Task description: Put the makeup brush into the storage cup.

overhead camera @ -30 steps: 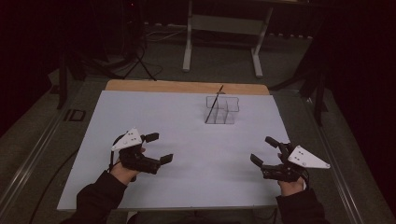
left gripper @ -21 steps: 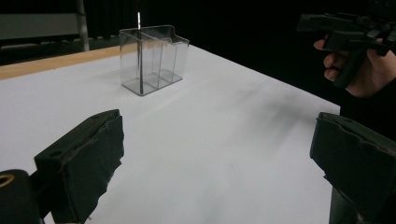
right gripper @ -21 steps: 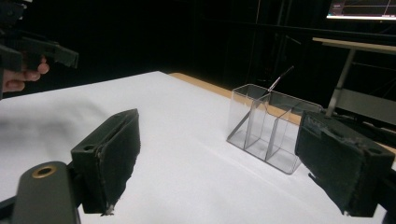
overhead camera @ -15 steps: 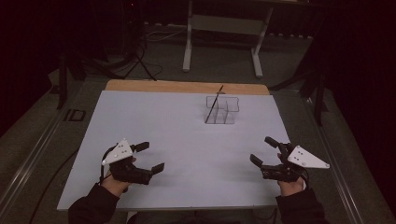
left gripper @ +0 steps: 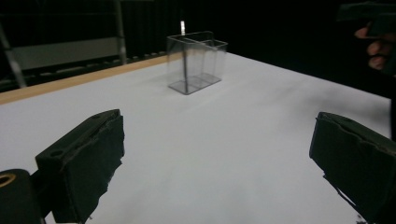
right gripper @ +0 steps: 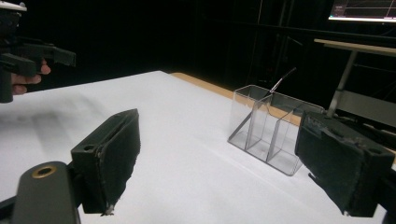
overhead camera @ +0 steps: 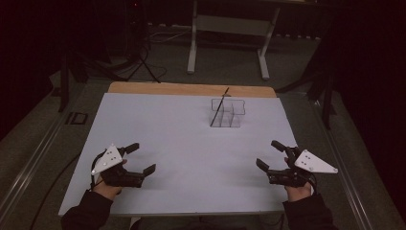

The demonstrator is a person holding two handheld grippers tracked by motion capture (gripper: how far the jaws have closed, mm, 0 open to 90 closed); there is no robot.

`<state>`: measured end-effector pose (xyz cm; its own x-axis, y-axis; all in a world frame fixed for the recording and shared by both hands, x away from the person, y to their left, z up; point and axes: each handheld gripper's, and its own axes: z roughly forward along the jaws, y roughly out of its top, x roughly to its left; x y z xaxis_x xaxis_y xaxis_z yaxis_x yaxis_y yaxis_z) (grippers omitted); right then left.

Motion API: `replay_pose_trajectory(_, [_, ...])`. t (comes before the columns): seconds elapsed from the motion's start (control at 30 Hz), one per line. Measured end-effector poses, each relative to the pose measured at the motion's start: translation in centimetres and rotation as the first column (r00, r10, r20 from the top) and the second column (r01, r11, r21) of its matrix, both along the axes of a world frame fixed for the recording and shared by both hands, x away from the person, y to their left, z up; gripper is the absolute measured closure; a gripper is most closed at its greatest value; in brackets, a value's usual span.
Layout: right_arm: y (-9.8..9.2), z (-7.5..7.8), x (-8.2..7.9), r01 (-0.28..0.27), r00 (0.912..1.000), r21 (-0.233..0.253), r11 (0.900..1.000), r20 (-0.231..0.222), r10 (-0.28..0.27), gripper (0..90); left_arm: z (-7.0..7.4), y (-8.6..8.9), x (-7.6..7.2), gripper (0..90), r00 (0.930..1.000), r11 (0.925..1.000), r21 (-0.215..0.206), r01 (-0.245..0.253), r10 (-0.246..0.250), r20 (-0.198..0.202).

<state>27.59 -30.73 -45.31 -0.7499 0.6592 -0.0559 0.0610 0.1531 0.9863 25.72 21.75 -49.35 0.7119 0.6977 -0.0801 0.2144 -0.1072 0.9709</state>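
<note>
Clear plastic organizer stands upright toward the far side of the bench, a little right of the middle, and well apart from both of my hands. It is split into several compartments, and a thin dark stick leans tilted in its left end, with the top poking out above the rim. From my right hand-held gripper view the same organizer sits just past the right jaw, the stick slanting up out of the nearest compartment. My left hand-held gripper hovers over the near left part of the bench, jaws spread wide with nothing between them. My right hand-held gripper hangs over the near right part, jaws likewise spread wide and holding nothing. In my left hand-held gripper view the organizer shows far ahead between the two jaws, on the white surface near the wooden strip along the far edge. Each gripper carries a grey three-cornered plate on top, and both point roughly toward the organizer.
</note>
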Motion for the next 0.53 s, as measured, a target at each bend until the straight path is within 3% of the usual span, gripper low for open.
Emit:
replay_pose_trajectory(0.2, [0.04,-0.02,0.09,-0.003,1.0000,-0.002,1.000,0.000,0.003,13.9,-0.73,0.94,0.17,3.8,0.9996,0.9966,-0.080,-0.021,0.019,-0.021])
replay_pose_trajectory(0.53, [0.04,0.03,0.03,-0.004,1.0000,-0.005,1.000,0.002,0.004,13.9,-1.03,0.74,0.04,3.8,0.9994,0.9979,-0.058,-0.029,0.028,-0.019])
